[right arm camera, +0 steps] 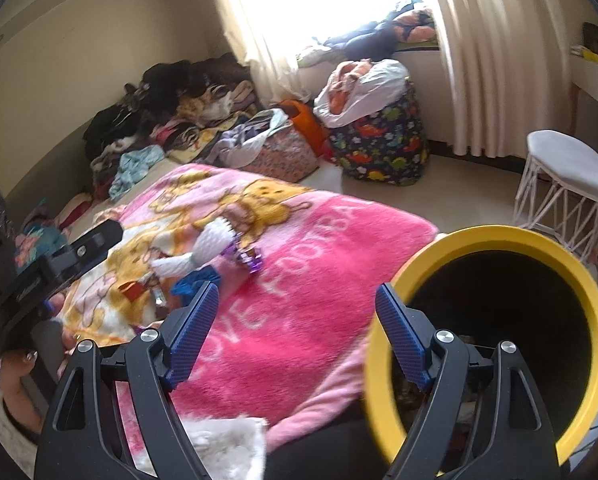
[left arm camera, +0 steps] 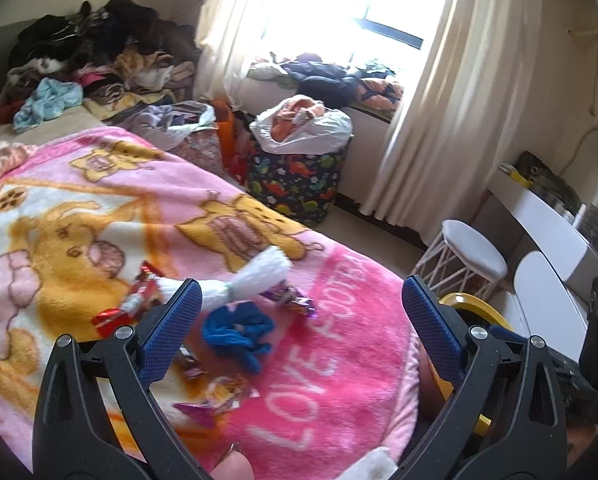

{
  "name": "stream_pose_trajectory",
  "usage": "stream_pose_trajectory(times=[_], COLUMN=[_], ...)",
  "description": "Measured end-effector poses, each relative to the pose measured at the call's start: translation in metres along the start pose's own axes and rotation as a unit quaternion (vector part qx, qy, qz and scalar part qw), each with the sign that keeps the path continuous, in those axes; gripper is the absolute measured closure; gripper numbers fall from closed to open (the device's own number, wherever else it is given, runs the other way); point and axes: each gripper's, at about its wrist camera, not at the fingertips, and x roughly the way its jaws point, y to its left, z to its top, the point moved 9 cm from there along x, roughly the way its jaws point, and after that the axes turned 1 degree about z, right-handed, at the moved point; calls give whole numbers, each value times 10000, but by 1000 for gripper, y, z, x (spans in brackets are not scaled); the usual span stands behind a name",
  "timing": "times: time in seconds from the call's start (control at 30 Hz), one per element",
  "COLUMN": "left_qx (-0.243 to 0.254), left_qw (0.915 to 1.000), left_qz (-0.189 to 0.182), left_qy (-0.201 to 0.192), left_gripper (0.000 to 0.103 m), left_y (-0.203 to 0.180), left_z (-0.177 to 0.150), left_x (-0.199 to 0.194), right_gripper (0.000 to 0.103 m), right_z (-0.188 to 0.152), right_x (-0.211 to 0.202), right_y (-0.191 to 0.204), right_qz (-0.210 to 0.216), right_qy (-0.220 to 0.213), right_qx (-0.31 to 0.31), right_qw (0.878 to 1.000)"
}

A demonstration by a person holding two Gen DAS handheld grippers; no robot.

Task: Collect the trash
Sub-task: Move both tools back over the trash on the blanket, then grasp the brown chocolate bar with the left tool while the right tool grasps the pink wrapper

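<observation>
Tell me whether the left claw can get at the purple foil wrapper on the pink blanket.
Probably yes. The left claw is open above the pink blanket, and the purple foil wrapper lies exposed just ahead. The white yarn bundle and blue yarn clump sit close beside it, so it might snag them.

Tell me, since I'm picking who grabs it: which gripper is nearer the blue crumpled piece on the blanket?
Left. The left gripper hangs open right over the blue crumpled piece. The right gripper, also open, sits farther back beside the yellow-rimmed bin.
</observation>
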Motion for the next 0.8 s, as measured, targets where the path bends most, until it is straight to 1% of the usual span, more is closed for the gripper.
stream_pose_trajectory(times=[0.33, 0.53, 0.57, 0.63, 0.67, 0.7, 0.73, 0.8], left_qx=[-415, -539, -535, -500, -470, -461, -467, -475], left_qw=[9984, 9969, 9968, 9969, 9970, 9971, 9972, 9970], left_qz=[364, 581, 600, 611, 605, 591, 542, 489], left_qy=[-99, -35, -15, 43, 95, 152, 235, 366], left_gripper=[11, 12, 14, 24, 27, 34, 38, 44], left_y=[63, 90, 93, 97, 98, 99, 101, 103], left_z=[8, 7, 7, 7, 7, 7, 7, 7], left_x=[-9, -8, -7, -3, 0, 4, 9, 18], right_gripper=[25, 25, 25, 25, 26, 29, 32, 35], right_z=[-21, -27, -29, -31, -34, -35, -39, -46], right_x=[27, 43, 47, 52, 56, 59, 63, 70], right_y=[58, 84, 90, 98, 106, 111, 119, 133], right_qz=[473, 693, 740, 849, 955, 1004, 1066, 1140], right_qy=[432, 605, 636, 709, 753, 788, 842, 950], right_qx=[-415, -572, -626, -684, -765, -857, -1020, -1247], right_qw=[9971, 9941, 9933, 9915, 9896, 9881, 9855, 9810])
